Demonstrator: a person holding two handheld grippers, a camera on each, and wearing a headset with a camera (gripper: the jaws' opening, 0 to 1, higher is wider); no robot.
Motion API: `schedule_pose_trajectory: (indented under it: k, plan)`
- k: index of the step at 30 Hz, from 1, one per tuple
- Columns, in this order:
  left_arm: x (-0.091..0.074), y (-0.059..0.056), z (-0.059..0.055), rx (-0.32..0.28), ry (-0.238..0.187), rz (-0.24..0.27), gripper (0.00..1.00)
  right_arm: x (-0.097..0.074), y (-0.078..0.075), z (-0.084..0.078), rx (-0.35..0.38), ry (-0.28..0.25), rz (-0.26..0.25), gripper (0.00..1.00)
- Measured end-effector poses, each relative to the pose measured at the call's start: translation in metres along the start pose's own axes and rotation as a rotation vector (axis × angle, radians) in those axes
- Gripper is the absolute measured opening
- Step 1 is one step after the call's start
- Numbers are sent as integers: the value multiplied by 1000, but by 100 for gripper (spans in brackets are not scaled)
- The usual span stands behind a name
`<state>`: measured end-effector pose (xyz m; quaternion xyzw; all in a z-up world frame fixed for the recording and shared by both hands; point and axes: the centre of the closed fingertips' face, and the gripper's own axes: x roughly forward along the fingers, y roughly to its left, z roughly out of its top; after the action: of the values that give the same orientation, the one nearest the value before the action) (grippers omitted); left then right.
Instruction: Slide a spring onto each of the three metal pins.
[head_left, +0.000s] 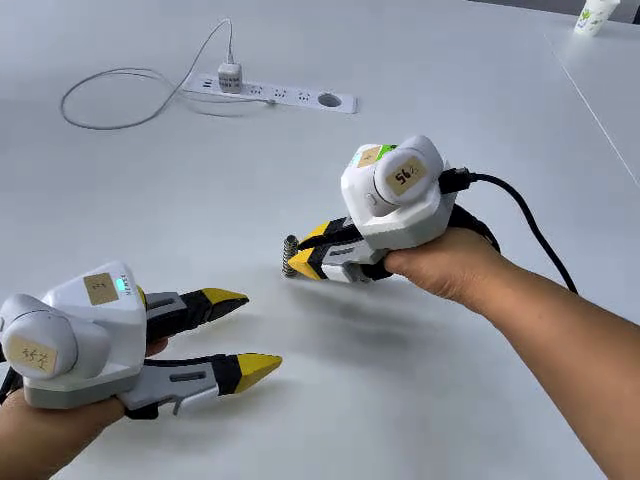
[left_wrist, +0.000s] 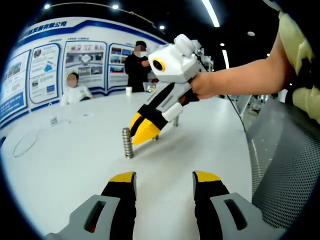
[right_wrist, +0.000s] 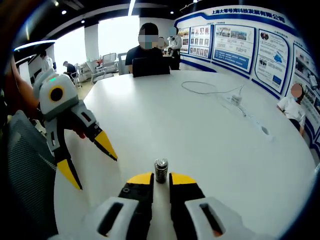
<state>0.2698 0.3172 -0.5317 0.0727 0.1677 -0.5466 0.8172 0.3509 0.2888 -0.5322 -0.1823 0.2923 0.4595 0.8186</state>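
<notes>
White table (head_left: 300, 150): pinching spring (right_wrist: 161, 170) with right gripper (head_left: 306, 250), holding left gripper (head_left: 262, 330) wide open. Keep it upright, ease straight down.

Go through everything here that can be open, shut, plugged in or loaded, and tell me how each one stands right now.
Spring, standing upright.
Left claw, open, holding nothing.
Right claw, nearly closed, tips at the spring; grip unclear.
Charger, plugged into the power strip.
</notes>
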Motion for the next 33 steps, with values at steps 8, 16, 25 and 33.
schedule_pose_trajectory:
  k: [8,16,25,33]
  plan:
    - [1,-1,1,2,1,-1,47,-6,0,-3,13,-6,-11,16]
    - [1,-1,1,1,0,1,47,-12,5,-9,27,-7,-17,18]
    - [3,0,3,1,-3,0,48,-20,9,-18,45,-11,-26,19]
    - [4,0,4,2,-6,0,48,-28,16,-22,50,-18,-29,20]
